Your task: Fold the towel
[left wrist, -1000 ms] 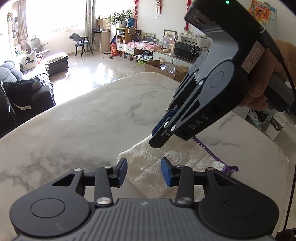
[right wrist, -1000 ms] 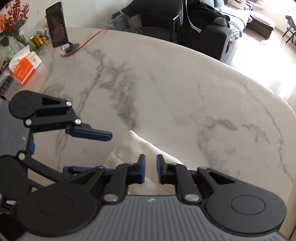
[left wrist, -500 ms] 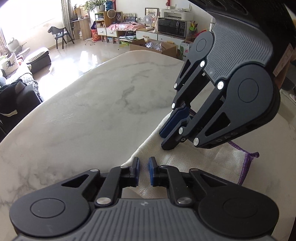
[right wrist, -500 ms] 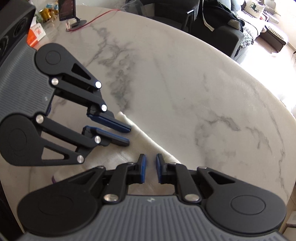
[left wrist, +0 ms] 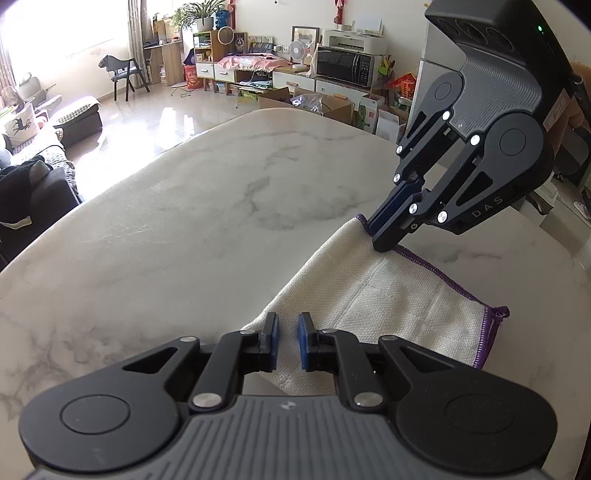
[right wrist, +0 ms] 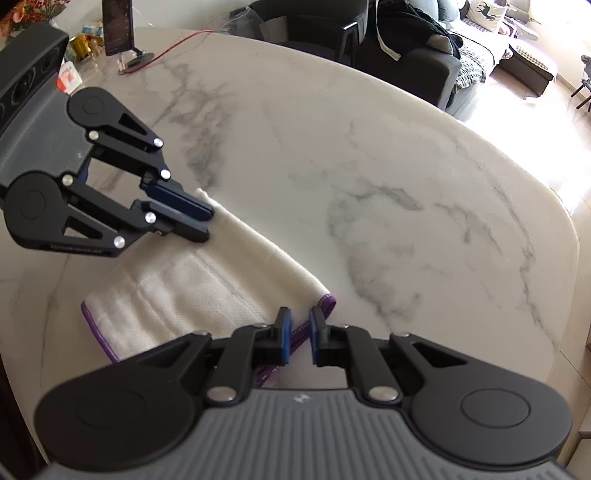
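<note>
A cream towel (left wrist: 388, 295) with a purple hem lies folded on the marble table (left wrist: 184, 221). My left gripper (left wrist: 287, 325) has its blue pads nearly together on the towel's near folded corner. In the right wrist view the left gripper (right wrist: 201, 223) pinches the far end of the fold of the towel (right wrist: 207, 280). My right gripper (right wrist: 300, 317) has narrow jaws with the purple-hemmed corner between its pads. Seen from the left wrist, the right gripper (left wrist: 384, 236) grips that corner a little above the table. The folded edge runs straight between the two grippers.
A phone on a stand (right wrist: 118, 29) with a red cable (right wrist: 173, 46) and an orange tissue pack (right wrist: 68, 77) sit at the table's far left. The rounded table edge (right wrist: 565, 229) curves along the right. A dark sofa (right wrist: 406, 48) stands beyond it.
My left jaws have closed on the towel's folded corner. My right gripper has slid away from the left along the fold to the purple-hemmed corner, and the edge now lies stretched between them.
</note>
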